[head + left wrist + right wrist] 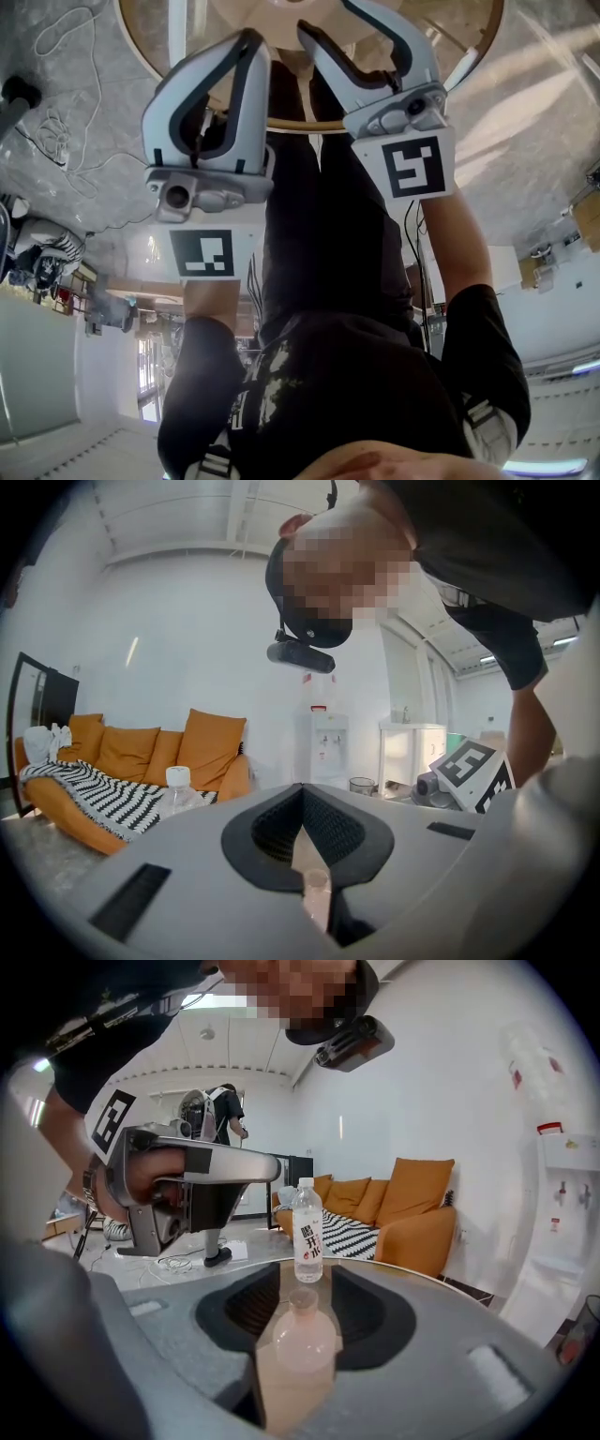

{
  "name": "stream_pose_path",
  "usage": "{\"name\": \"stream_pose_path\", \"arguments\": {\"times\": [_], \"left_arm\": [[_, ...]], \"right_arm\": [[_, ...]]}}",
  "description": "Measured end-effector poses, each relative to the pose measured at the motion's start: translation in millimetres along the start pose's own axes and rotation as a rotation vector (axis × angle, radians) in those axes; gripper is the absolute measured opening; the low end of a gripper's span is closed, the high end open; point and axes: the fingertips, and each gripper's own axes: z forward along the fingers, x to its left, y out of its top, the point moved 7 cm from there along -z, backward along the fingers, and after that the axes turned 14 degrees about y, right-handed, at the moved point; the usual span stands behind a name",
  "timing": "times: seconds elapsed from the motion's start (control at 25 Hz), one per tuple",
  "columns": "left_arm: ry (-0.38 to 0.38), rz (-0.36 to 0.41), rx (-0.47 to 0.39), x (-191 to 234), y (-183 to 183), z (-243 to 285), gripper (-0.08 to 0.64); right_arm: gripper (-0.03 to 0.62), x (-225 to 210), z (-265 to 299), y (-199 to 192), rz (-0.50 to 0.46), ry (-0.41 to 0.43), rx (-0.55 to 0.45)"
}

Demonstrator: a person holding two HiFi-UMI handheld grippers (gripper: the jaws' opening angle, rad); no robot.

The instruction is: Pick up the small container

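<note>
The small container (pixel 302 1335), a pale pink rounded bottle with a short neck, stands on the round wooden table (pixel 441 1288). It sits in the gap of my right gripper (pixel 302 1277), whose jaws stand open and apart from it. Through the narrow wedge of my left gripper (pixel 302 799) the same container (pixel 317 881) shows small; those jaws meet at their tips and hold nothing. In the head view both grippers reach over the table (pixel 459 28), the left gripper (pixel 253 39) beside the right gripper (pixel 328 19). The container is hidden there.
A clear water bottle (pixel 307 1232) with a white cap stands farther back on the table, also visible as the bottle (pixel 178 794) in the left gripper view. An orange sofa (pixel 412 1204) with a striped blanket lies beyond. A water dispenser (pixel 328 742) stands by the wall. Cables (pixel 66 122) lie on the floor.
</note>
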Motion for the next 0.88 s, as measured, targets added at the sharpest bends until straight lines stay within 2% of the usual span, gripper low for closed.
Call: {"name": "stream_pose_path", "arguments": {"times": [0.28,0.52,0.88], "left_arm": [[-0.009,-0.007,0.025,-6.7,-33.8,19.2,0.008],[0.000,-0.009,0.034,-2.8,-32.5,16.0,0.008],[-0.011,-0.019,0.048,-6.0,-47.3,20.4,0.008]], "right_arm": [[0.193,-16.2,8.6,-42.3,0.025,0.014,0.023],[0.193,-11.0,16.5,-43.1,0.007,0.034,0.031],[0.185,-14.3,34.9,-55.1,0.019,0.013,-0.001]]}}
